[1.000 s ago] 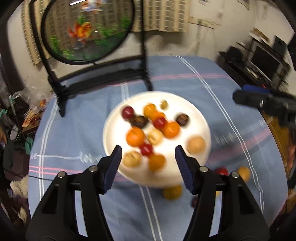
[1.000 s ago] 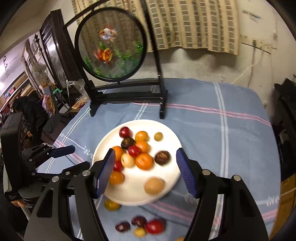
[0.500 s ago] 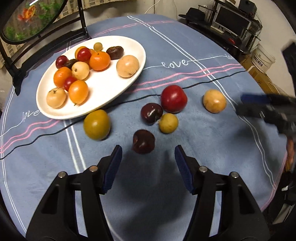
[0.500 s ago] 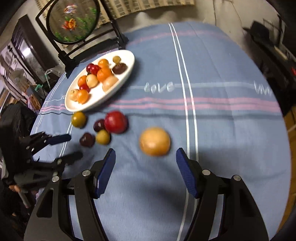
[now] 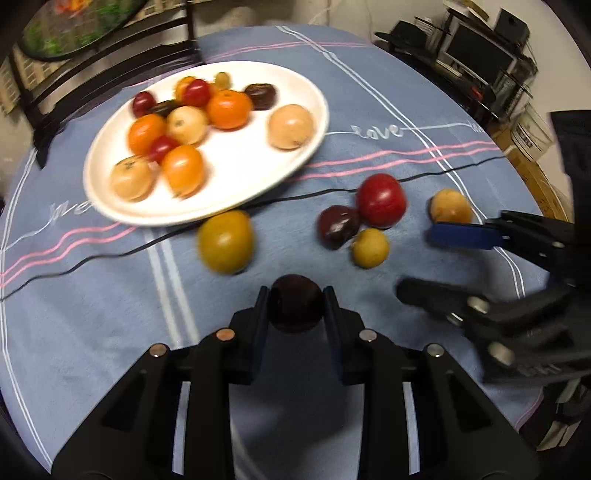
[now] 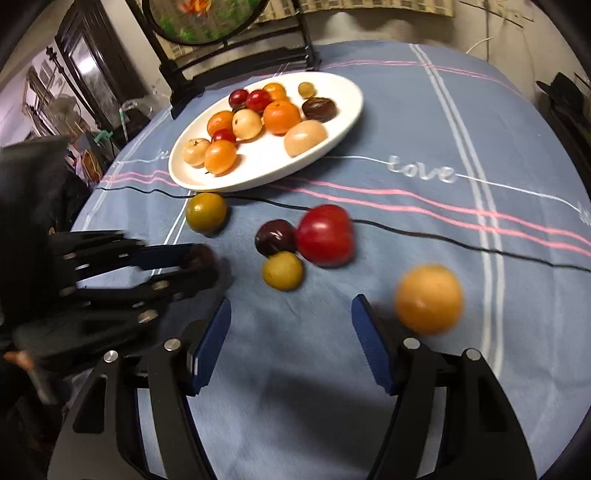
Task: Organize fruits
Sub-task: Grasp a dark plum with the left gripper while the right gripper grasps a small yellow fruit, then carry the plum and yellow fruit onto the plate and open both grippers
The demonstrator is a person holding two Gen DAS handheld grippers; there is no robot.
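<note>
Left wrist view: the worktop [image 5: 110, 314] fills most of the frame under a blue cloth [image 5: 369, 74] with pink, white and black stripes and the word "love" stitched in white. A second ago this camera looked from higher up at the plate [image 5: 240, 177] in the middle of the picture; now it sits low over the loose fruit near the cloth's edge, and the plate lies up and to the left. The left gripper [image 5: 295, 306], open a second ago with nothing in it, is now clamped on a dark plum [image 5: 295, 306], its pads pressing both sides. The right gripper [image 6: 290, 325], seen from its own camera, has also dropped from above the plate to the cloth; its jaws are closing with nothing between them, and an orange fruit [image 6: 428, 299] lies just outside its right finger.

The white oval plate holds a heap of orange, red, pale and dark fruit. Just off its near rim sits an olive fruit [image 5: 225, 242]. Further right, a red apple [image 5: 380, 205] touches a second plum [image 5: 338, 226], with a small yellow fruit [image 5: 370, 247] against them.

Behind the plate stands a black stand [image 6: 236, 55] carrying a round panel [image 6: 207, 18] painted with goldfish and plants. Beyond the cloth are a checked curtain [image 6: 369, 5], a pale wall, dark furniture on the left and shelves with a monitor [image 5: 480, 51] on the right.
</note>
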